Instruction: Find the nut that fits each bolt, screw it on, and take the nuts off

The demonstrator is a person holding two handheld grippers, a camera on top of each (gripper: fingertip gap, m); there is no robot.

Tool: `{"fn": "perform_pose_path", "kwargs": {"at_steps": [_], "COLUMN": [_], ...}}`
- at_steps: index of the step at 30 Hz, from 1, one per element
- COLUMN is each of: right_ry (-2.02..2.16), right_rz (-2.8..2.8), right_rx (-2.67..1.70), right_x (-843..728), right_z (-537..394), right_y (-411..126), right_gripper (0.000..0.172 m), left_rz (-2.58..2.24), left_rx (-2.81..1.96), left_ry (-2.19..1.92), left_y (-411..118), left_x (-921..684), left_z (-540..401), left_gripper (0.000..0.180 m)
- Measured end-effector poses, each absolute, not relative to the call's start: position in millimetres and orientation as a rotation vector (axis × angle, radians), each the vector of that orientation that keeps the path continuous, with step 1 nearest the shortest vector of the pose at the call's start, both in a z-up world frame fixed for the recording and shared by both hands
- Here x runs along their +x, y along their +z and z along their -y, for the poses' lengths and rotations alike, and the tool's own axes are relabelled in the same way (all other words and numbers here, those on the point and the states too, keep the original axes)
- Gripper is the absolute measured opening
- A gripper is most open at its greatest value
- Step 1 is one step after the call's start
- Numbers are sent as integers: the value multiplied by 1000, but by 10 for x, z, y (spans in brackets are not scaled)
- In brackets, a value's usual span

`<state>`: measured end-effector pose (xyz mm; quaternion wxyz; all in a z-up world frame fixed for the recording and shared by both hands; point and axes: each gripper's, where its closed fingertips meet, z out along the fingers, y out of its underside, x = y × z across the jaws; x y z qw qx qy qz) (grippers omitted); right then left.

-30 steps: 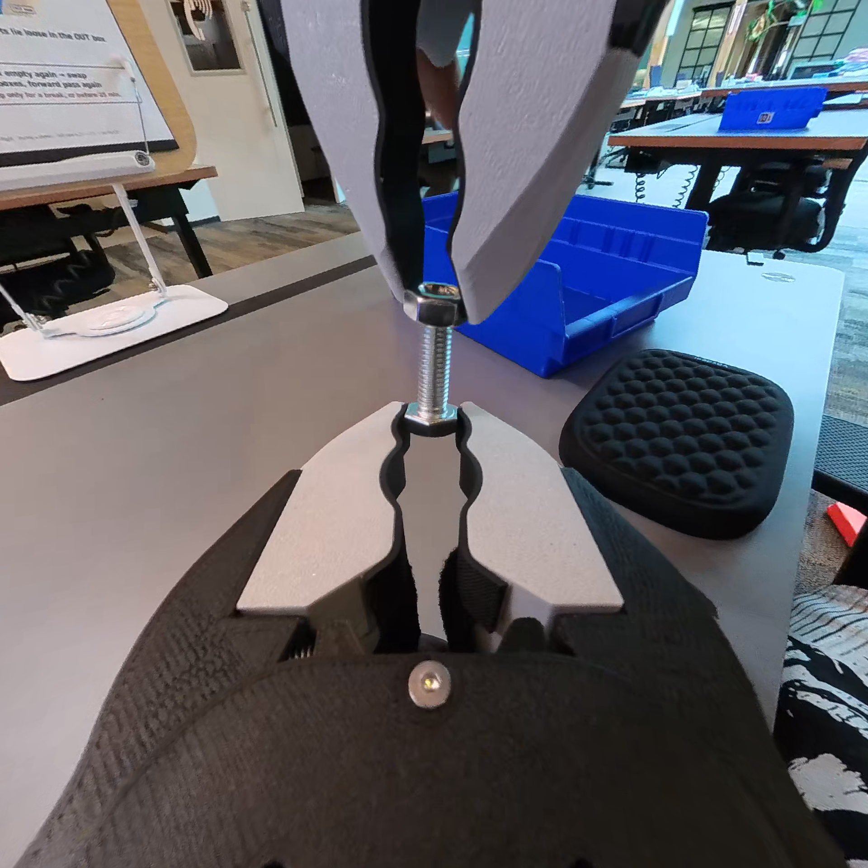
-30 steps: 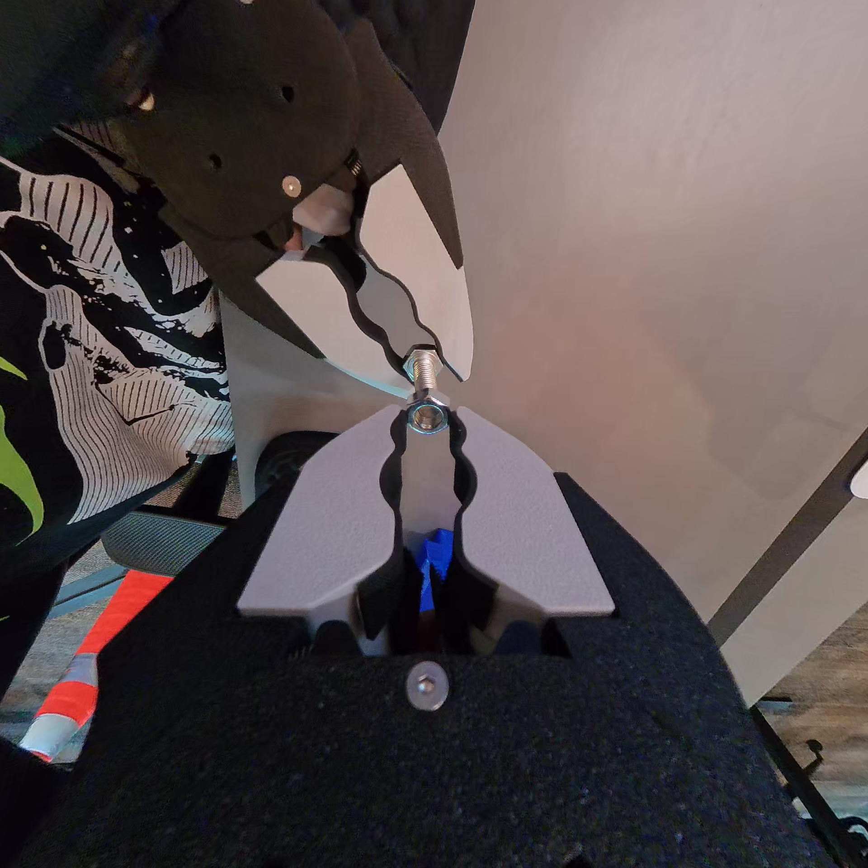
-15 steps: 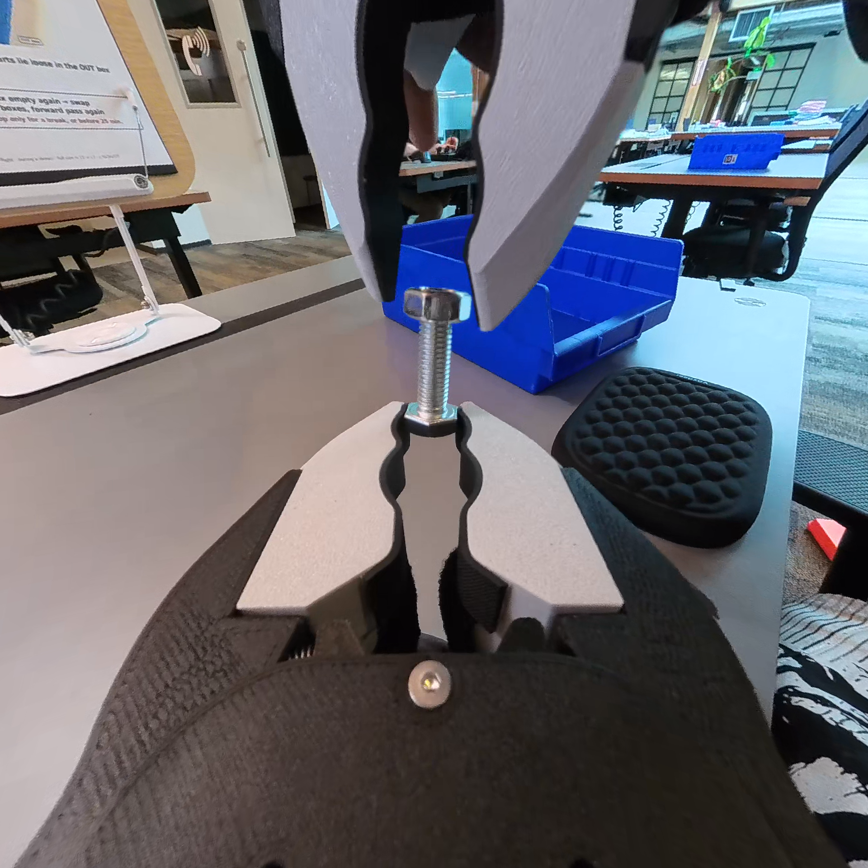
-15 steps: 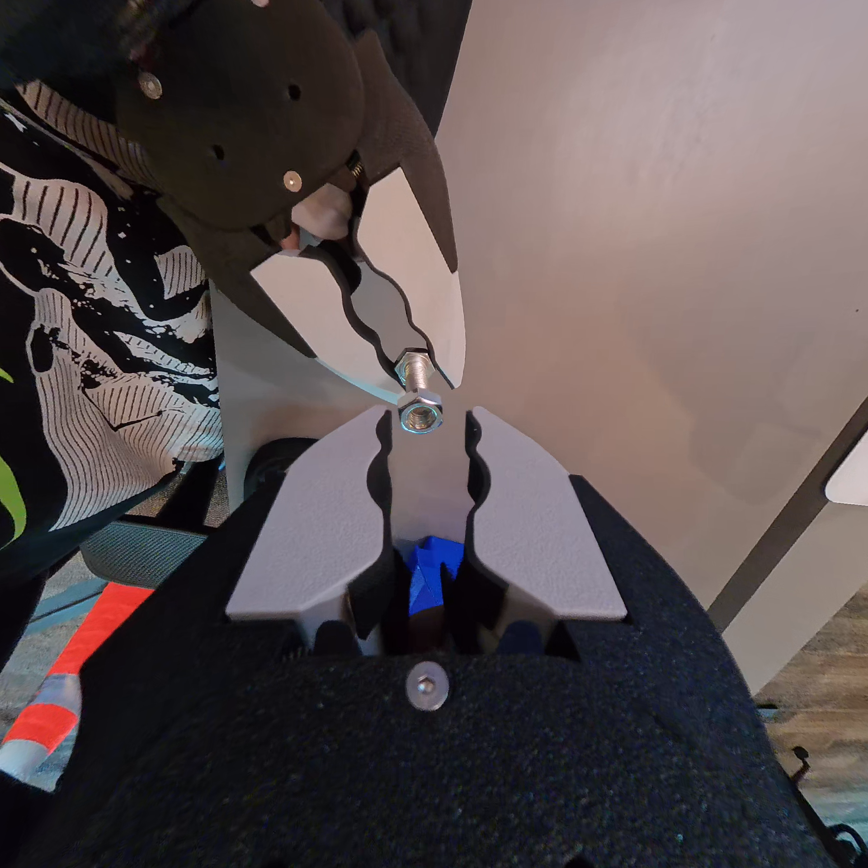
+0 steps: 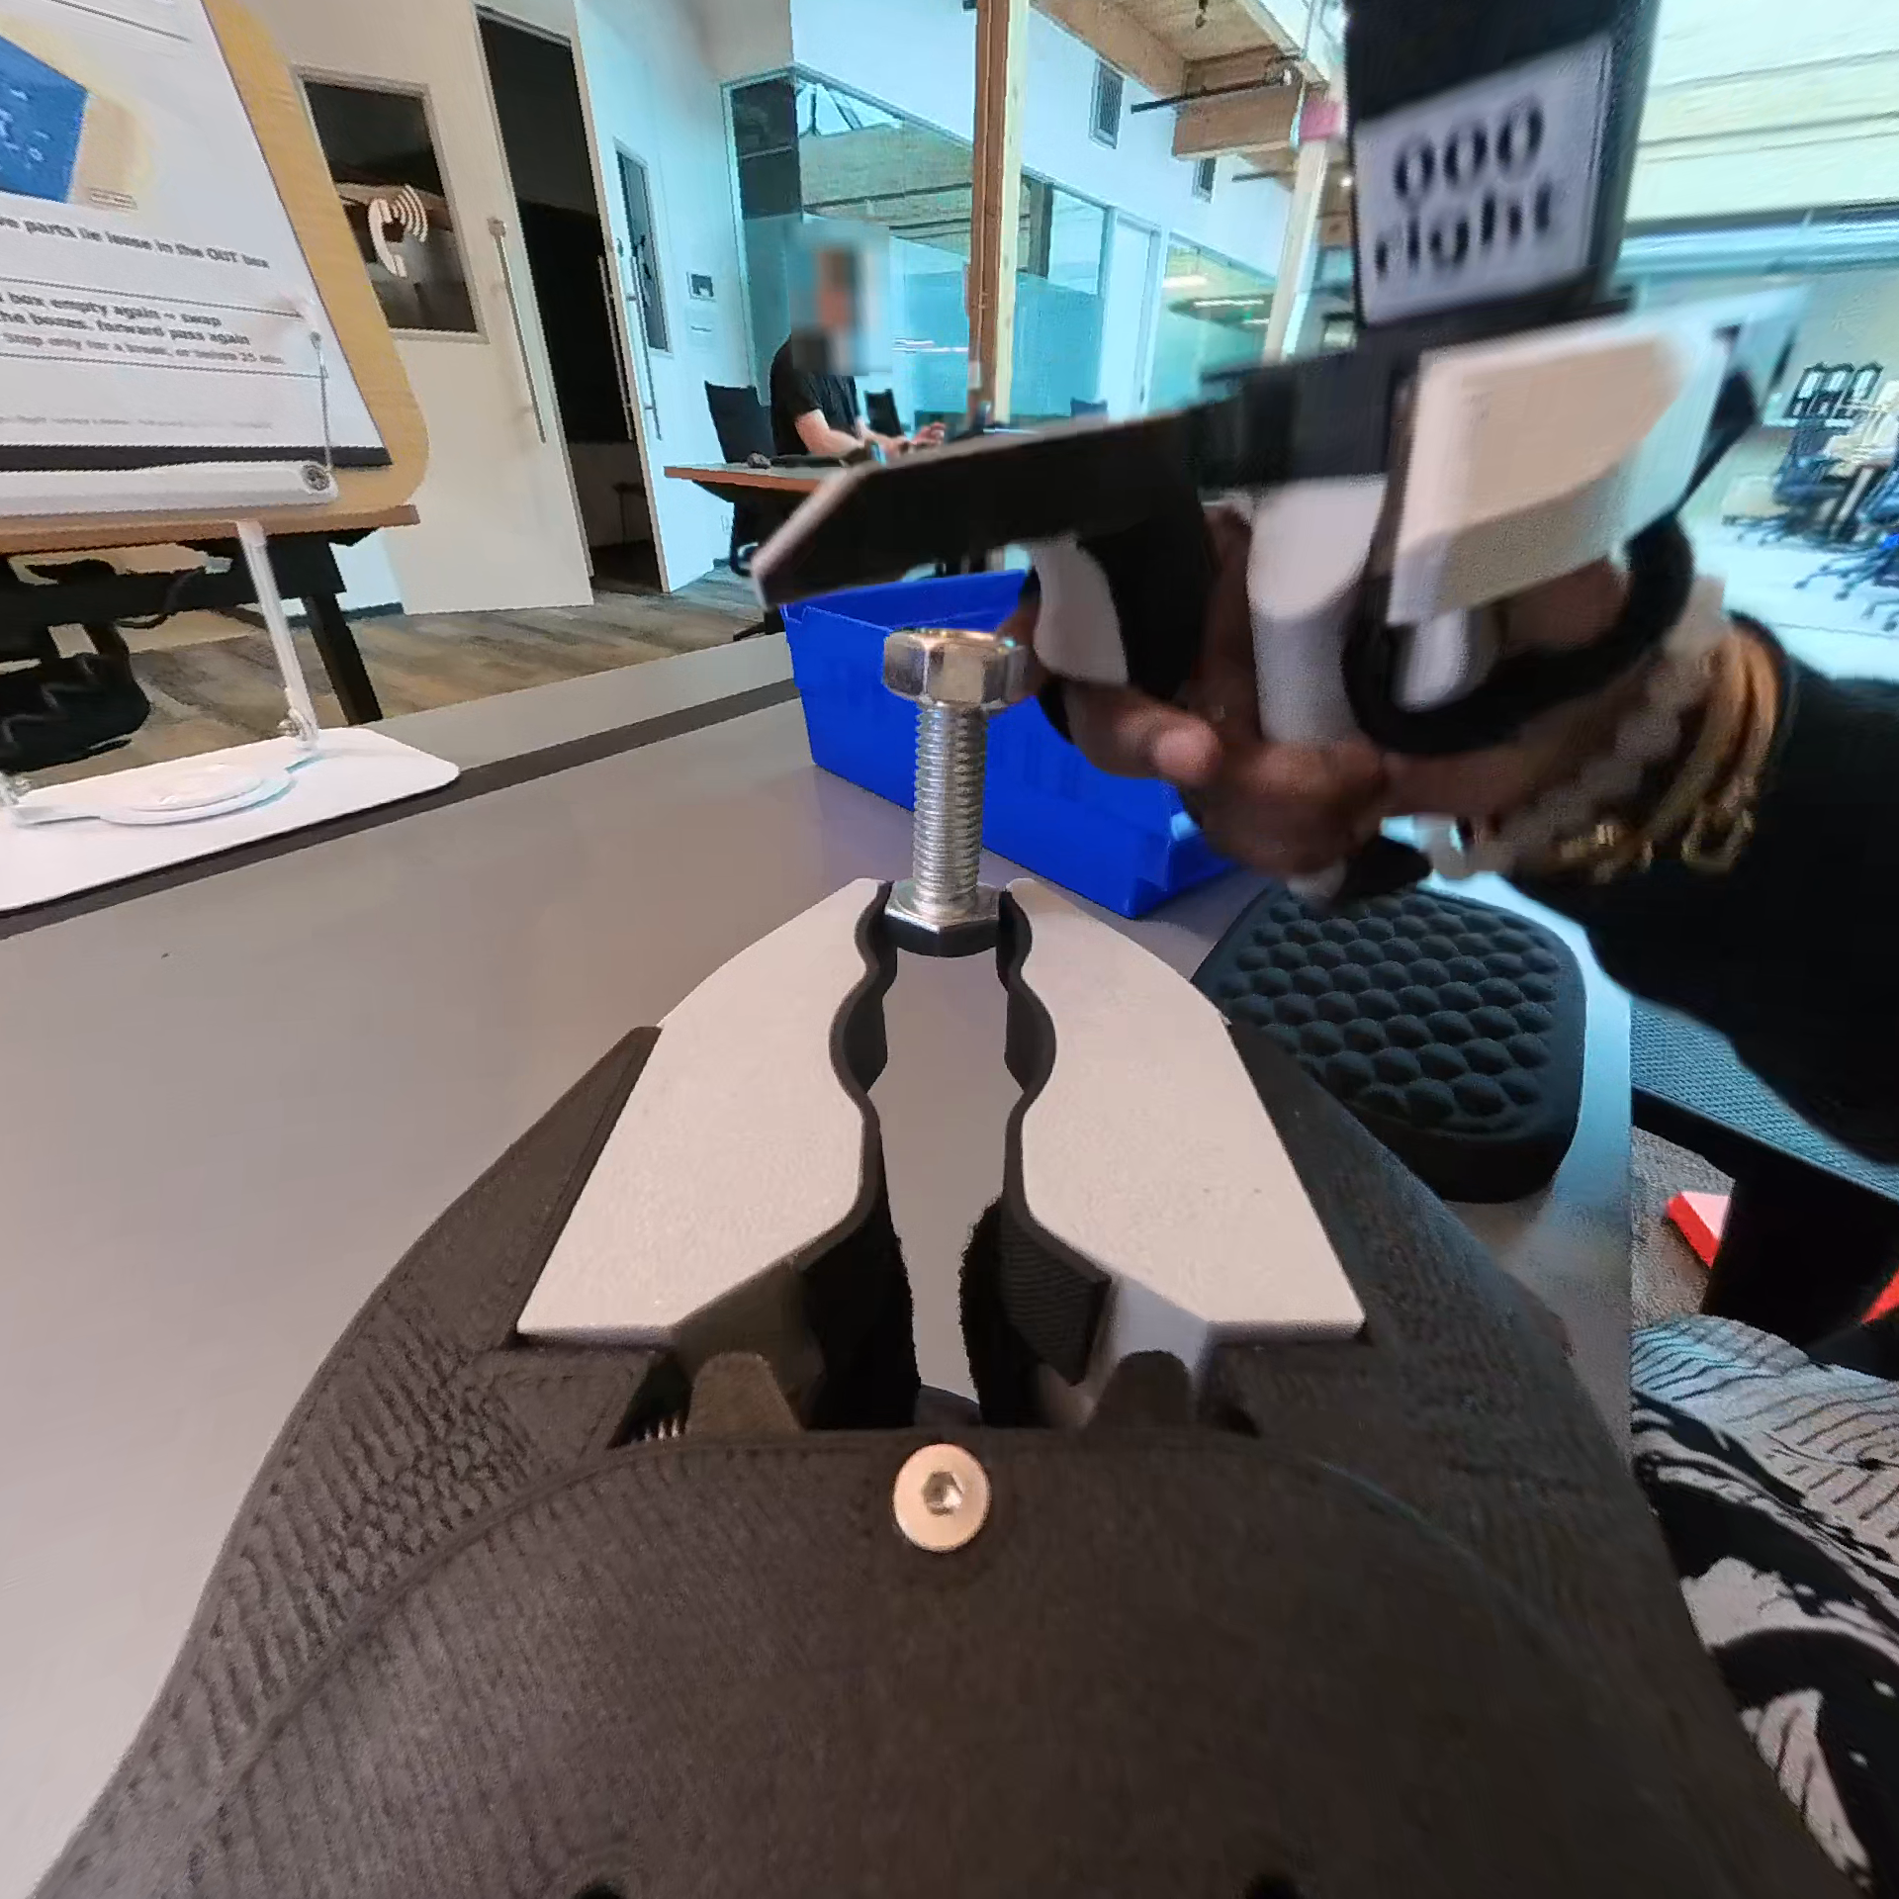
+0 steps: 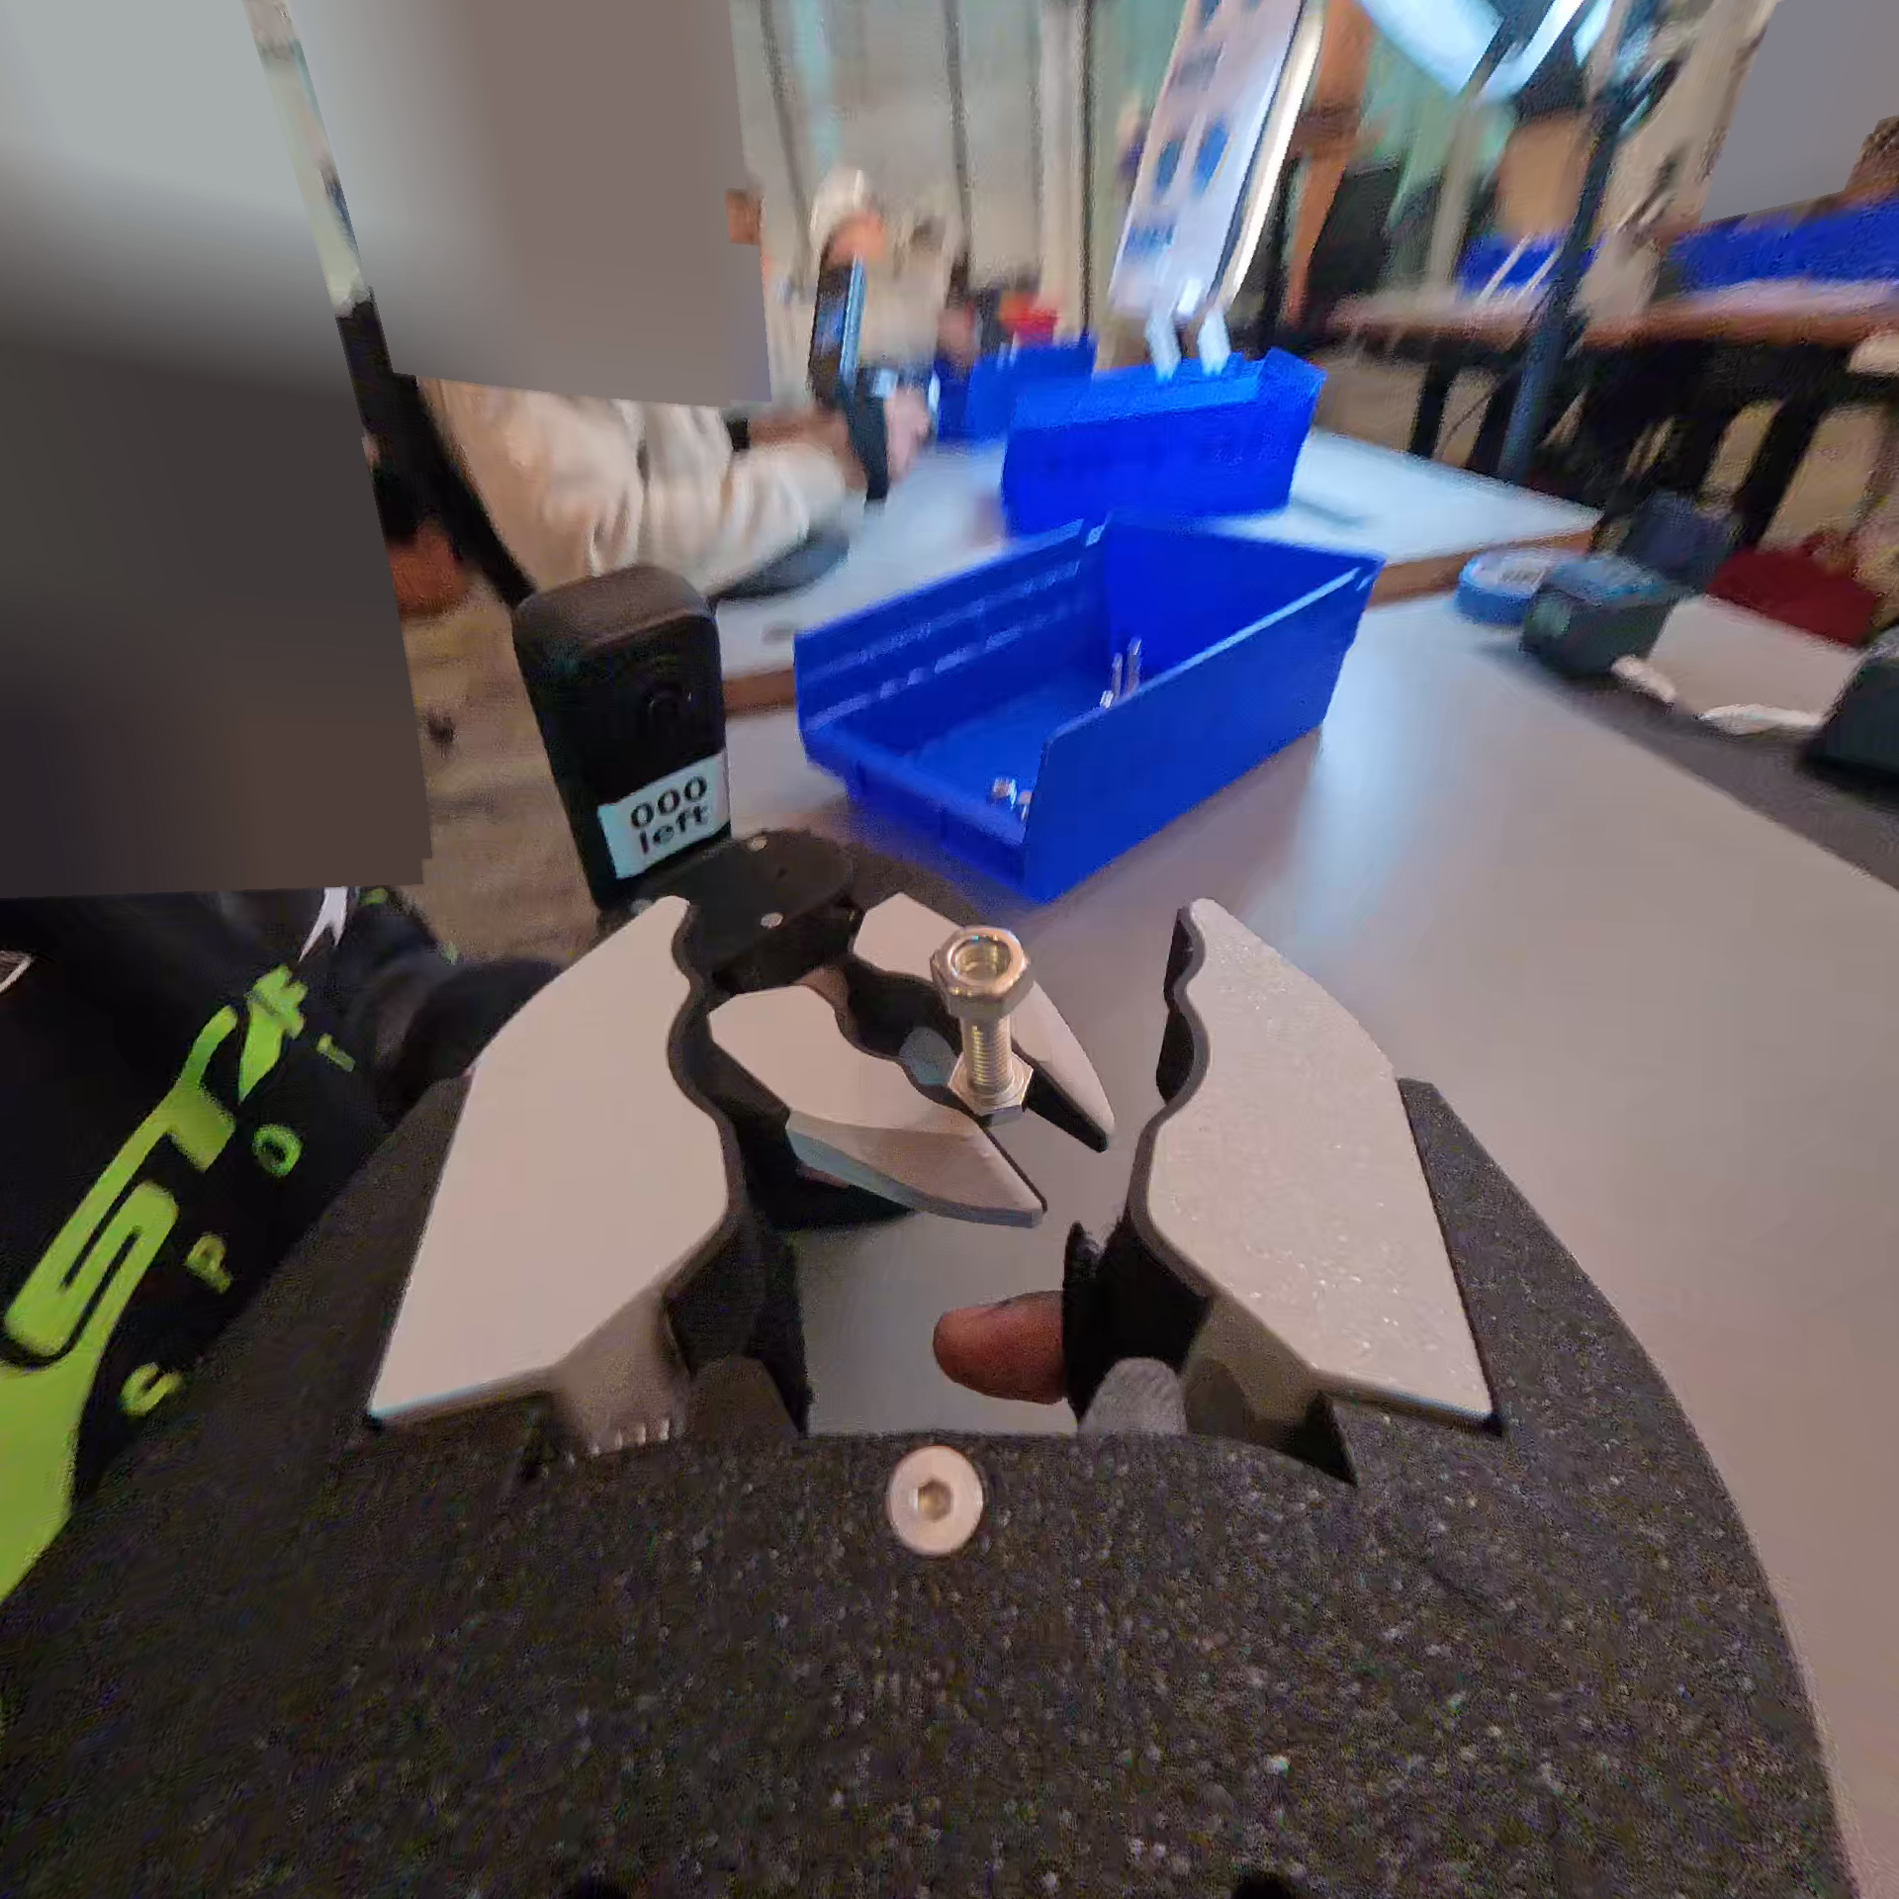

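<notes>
The grey worktop lies in an open office with more desks and blue bins behind. A blue bin stands on it, open-fronted, with a few small metal parts inside, and bare surface lies to its right. A black dimpled pad lies near the worktop's right edge. The left gripper has its fingers narrowed on a hex nut from which the bolt rises upright. The right gripper is spread wide and bare.
</notes>
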<state>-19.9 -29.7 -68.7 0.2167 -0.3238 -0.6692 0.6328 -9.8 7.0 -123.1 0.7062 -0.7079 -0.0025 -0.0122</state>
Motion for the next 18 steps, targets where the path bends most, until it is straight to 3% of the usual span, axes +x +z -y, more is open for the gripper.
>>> {"fn": "perform_pose_path", "kwargs": {"at_steps": [18], "right_ry": [1838], "right_rz": [1660], "right_rx": [-870], "right_x": [-182], "right_z": [448], "right_y": [-781], "right_gripper": [74], "left_rz": [64], "left_rx": [-1604], "left_ry": [-41], "left_y": [-1315], "left_x": [-183], "left_z": [-67], "left_gripper": [19]}}
